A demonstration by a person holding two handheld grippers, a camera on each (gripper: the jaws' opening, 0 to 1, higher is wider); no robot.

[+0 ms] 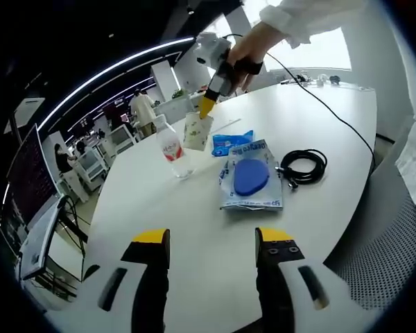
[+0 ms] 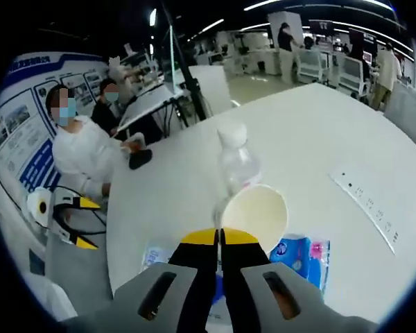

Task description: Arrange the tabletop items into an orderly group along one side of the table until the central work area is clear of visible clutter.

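Note:
A white paper cup [image 1: 196, 132] with a printed pattern hangs by its rim from my right gripper [image 1: 209, 104], which is shut on it. In the right gripper view the jaws [image 2: 219, 237] pinch the near rim of the cup [image 2: 258, 211], whose mouth is open and empty. A clear plastic bottle [image 1: 172, 149] with a red label stands upright just beside the cup [image 2: 237, 163]. My left gripper [image 1: 213, 239] is open over bare table, well short of the items. It also appears far left [image 2: 87, 222].
A blue tissue pack [image 1: 232, 142] [image 2: 301, 253], a plastic bag holding a blue round item [image 1: 249, 177] and a coiled black cable [image 1: 304, 166] lie near the table [image 1: 194, 208] middle. A thin strip [image 2: 364, 205] lies to the right. People sit at the far edge.

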